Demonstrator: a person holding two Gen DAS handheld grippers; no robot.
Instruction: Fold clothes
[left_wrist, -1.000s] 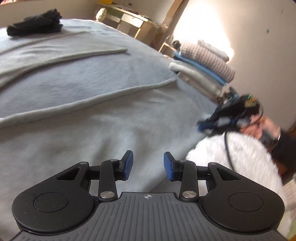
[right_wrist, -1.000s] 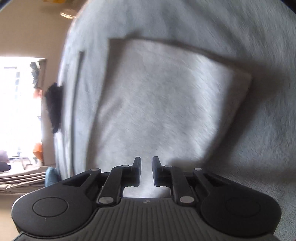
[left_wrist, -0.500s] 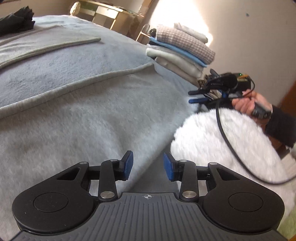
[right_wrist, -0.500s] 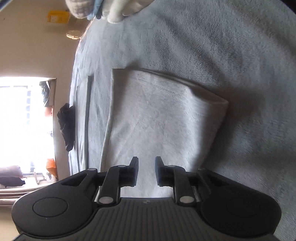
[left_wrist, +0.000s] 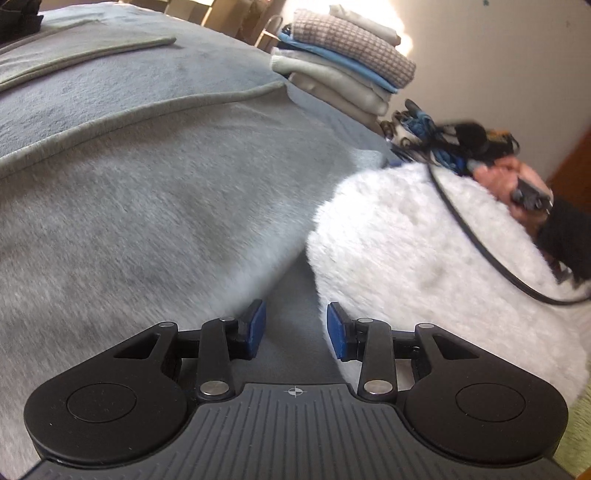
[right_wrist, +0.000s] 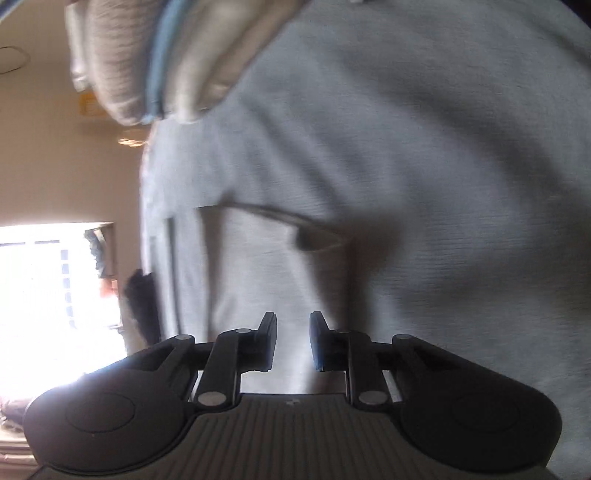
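You look to be between folds: the white fleecy garment (left_wrist: 424, 251) lies in a folded block on the grey blanket (left_wrist: 147, 192), and neither tool has hold of it. Your left gripper (left_wrist: 295, 328) hangs low over the blanket, just beside the garment's near left edge, its blue pads (left_wrist: 256, 328) set well apart with only blanket showing between them. Your right gripper (right_wrist: 293, 341) is also parted, a moderate gap between its fingers, nothing in it; from the left view it sits at the garment's far side with your right hand (left_wrist: 517, 188) on the handle and its black cable (left_wrist: 480, 247) trailing across the fleece. In the right view the garment (right_wrist: 258, 280) reads as a flat pale rectangle with one clean folded edge, though motion blur hides the detail. The fabric is thick and plush, so I judge it will bulge and spring back at a crease. The next move likely calls for either another fold, each tool pinching a corner through all layers, or lifting the block toward the stack of folded clothes (left_wrist: 343, 70) at the blanket's far edge; mind the cable does not drag the pile.
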